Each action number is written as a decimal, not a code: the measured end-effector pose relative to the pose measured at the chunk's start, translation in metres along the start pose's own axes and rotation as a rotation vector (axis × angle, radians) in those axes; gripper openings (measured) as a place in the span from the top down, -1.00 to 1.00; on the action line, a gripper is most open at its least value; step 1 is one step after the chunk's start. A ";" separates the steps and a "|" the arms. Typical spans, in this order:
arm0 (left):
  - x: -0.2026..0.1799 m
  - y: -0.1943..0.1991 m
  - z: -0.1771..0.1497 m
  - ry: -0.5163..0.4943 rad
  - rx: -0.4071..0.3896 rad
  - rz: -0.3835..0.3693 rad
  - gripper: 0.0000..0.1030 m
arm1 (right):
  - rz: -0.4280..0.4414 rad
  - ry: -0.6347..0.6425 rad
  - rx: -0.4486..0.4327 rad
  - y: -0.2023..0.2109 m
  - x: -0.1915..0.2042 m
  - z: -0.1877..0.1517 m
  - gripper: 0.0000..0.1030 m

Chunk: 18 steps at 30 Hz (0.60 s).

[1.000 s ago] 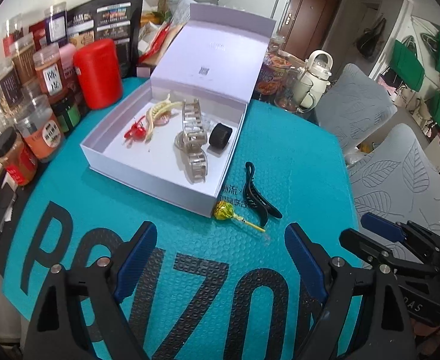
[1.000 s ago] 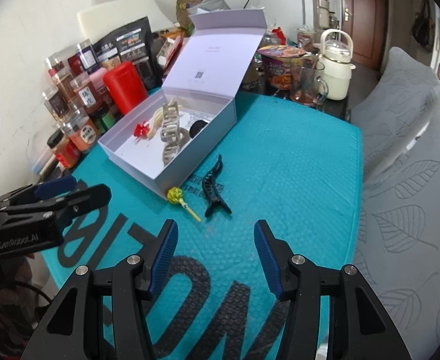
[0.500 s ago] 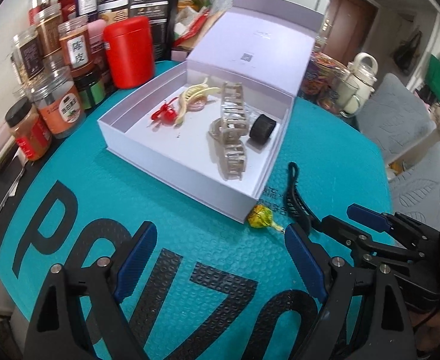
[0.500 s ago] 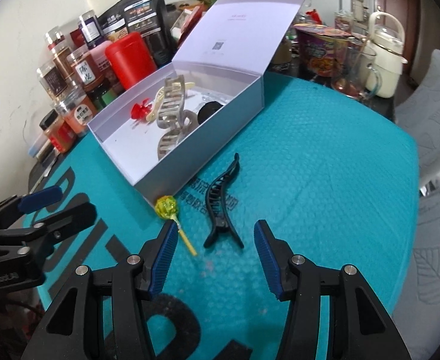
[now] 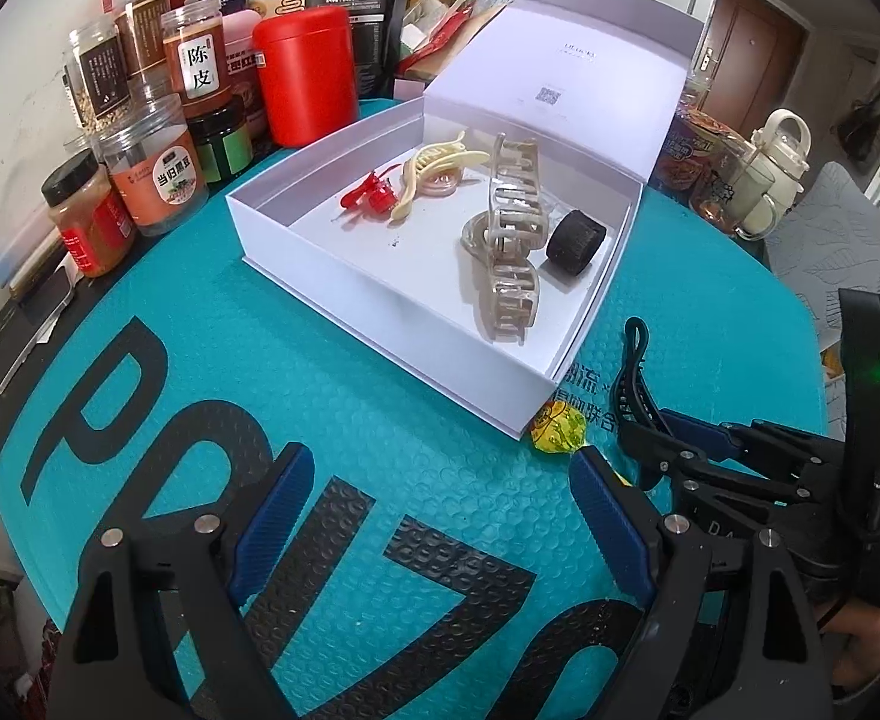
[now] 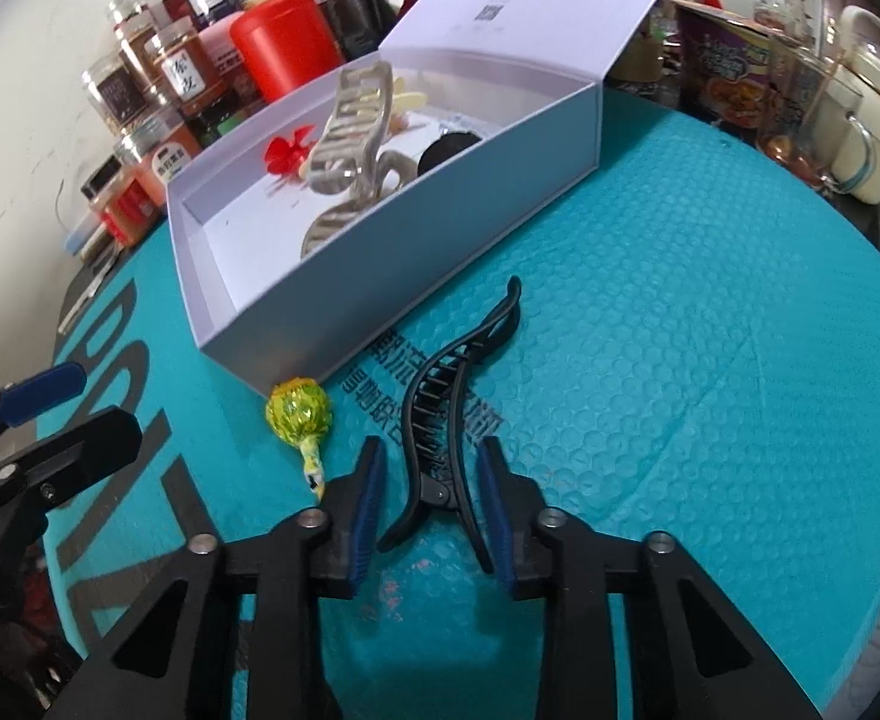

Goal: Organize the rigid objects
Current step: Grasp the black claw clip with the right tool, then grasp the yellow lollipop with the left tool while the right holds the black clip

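A black hair clip (image 6: 445,420) lies on the teal mat beside an open white box (image 6: 416,240); it also shows in the left wrist view (image 5: 634,378). My right gripper (image 6: 431,504) is open, its blue pads either side of the clip's handle end, low over the mat. A yellow-wrapped lollipop (image 6: 299,414) lies at the box corner. The box (image 5: 380,324) holds a clear claw clip (image 5: 508,228), a black ring (image 5: 576,242), a cream clip (image 5: 434,171) and a red clip (image 5: 371,198). My left gripper (image 5: 440,516) is open and empty above the mat.
Spice jars (image 5: 158,180) and a red canister (image 5: 305,84) crowd the table's back left. A noodle cup (image 6: 721,54), glass mug and white kettle (image 6: 865,96) stand at the back right. The box lid (image 5: 565,78) stands raised behind the box.
My right gripper has moved forward and down until its pads straddle the black clip. My left gripper has moved closer to the box.
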<state>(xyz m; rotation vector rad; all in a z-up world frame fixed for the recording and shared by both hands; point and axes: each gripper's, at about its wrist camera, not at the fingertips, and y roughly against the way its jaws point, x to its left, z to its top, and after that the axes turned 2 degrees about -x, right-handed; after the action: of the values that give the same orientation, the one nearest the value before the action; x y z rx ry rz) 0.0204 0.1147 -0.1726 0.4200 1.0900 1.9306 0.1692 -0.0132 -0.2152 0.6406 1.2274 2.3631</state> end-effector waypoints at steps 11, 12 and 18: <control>-0.032 -0.026 0.002 -0.003 0.024 -0.025 -0.71 | 0.015 -0.017 0.001 0.021 -0.029 -0.009 0.61; -0.037 -0.030 0.002 -0.007 0.029 -0.017 -0.71 | 0.011 -0.026 0.000 0.024 -0.033 -0.010 0.61; -0.054 -0.052 0.005 0.012 0.041 0.039 -0.71 | -0.009 -0.086 0.005 0.032 -0.057 -0.012 0.61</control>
<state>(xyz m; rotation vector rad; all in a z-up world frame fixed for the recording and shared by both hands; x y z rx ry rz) 0.0819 0.0869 -0.2062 0.4561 1.1382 1.9500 0.2041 -0.0693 -0.2066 0.7289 1.1968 2.3012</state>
